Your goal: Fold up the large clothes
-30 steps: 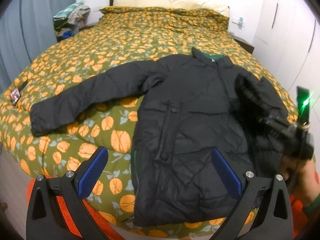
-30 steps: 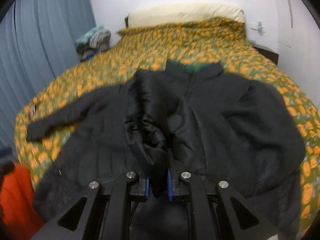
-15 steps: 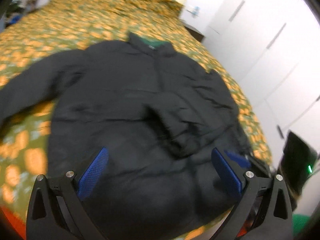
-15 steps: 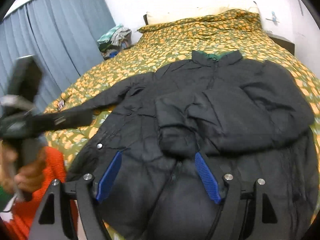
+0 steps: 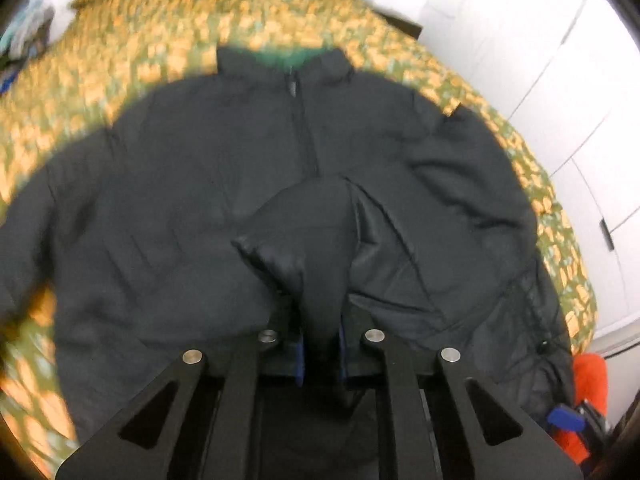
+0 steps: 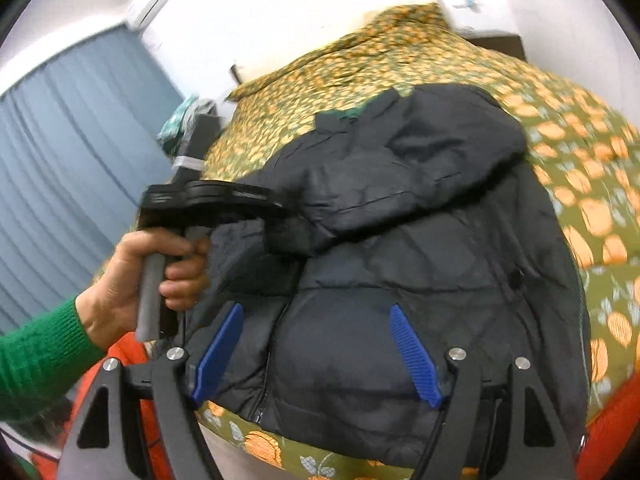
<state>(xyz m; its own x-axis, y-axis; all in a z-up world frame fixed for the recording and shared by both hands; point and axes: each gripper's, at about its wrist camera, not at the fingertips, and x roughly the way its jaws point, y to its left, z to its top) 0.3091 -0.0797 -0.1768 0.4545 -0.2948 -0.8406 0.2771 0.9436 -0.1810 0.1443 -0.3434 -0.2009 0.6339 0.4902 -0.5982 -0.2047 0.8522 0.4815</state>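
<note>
Pinched tight between the left gripper (image 5: 320, 350) was the cuff of the sleeve (image 5: 316, 240) of a black padded jacket (image 5: 192, 208) spread on the bed (image 6: 592, 152), while the right gripper (image 6: 316, 352) stood spread and empty above its hem; soft, puffy and slippery-looking, it seemed best held at cuffs and edges.

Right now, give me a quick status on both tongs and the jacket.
Left tongs shut on sleeve cuff. Right tongs open, empty. Black jacket flat on bed. Nothing blocking.
</note>
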